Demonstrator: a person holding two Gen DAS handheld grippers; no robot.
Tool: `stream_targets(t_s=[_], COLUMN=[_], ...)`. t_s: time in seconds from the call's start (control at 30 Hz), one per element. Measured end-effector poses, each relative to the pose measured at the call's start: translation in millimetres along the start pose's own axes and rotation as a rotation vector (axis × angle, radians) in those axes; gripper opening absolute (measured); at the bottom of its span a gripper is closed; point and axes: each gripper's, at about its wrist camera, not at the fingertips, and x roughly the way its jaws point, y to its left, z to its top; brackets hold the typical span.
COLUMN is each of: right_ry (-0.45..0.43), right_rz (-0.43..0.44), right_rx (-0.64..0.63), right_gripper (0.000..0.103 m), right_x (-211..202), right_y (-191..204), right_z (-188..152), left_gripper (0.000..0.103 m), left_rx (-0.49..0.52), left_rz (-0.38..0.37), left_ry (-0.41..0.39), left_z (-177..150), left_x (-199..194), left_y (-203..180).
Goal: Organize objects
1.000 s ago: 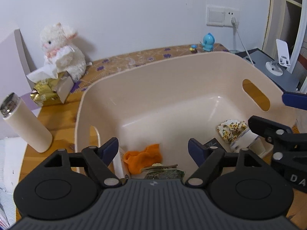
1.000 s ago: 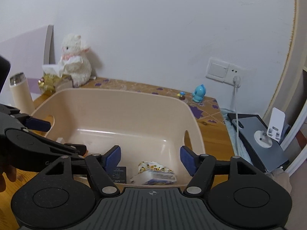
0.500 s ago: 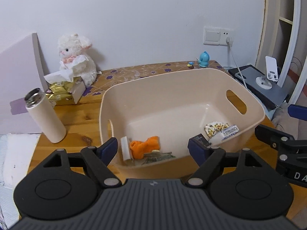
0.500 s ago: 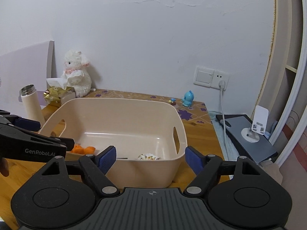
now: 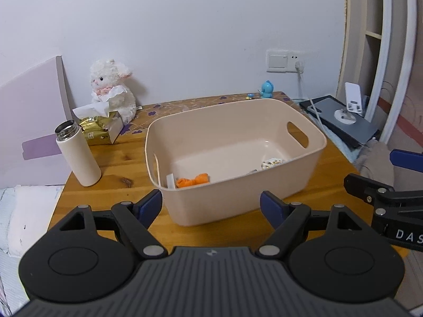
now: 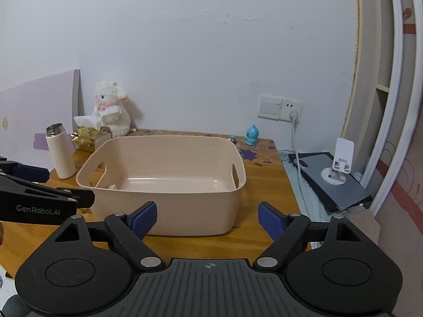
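Wooden and honey-coloured, the desk stands against a plain white wall and carries everything the task concerns.

Nearest the cameras, both tools hang back from the desk's near edge. The left gripper has its blue-padded fingers spread wide with nothing between them. The right gripper is released just the same, its fingers well apart and touching nothing. Each tool also shows at the edge of the other's view.

Just beyond them sits the beige storage bin, upright in the middle of the desk. Small items already lie on its floor: an orange cloth and a white card-like piece at the near left, and a patterned packet at the right. What lies under the near wall is hidden.

To the left of the bin stands a cream thermos bottle, upright and apart from it. Farther back are a gold tissue box with a white plush lamb behind it, and at the far right a little blue figurine.

My judgement is that the sorting is well advanced or finished: the loose small things seem gathered in the bin. If more is meant to go in, the bottle, tissues and toys remain outside.
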Motion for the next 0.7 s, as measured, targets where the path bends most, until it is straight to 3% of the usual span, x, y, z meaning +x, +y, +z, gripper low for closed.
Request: stream_targets(t_s=[0.7], right_ry=[-0.009], right_rz=[0.032], right_rx=[0.0], right_gripper=[0.089], right_x=[-68], right_y=[10], right_z=[-27], left_gripper=[0.082], left_rx=[-0.061], left_rz=[-0.034], left_ry=[-0.054], left_z=[-43], left_x=[-77], left_y=[0])
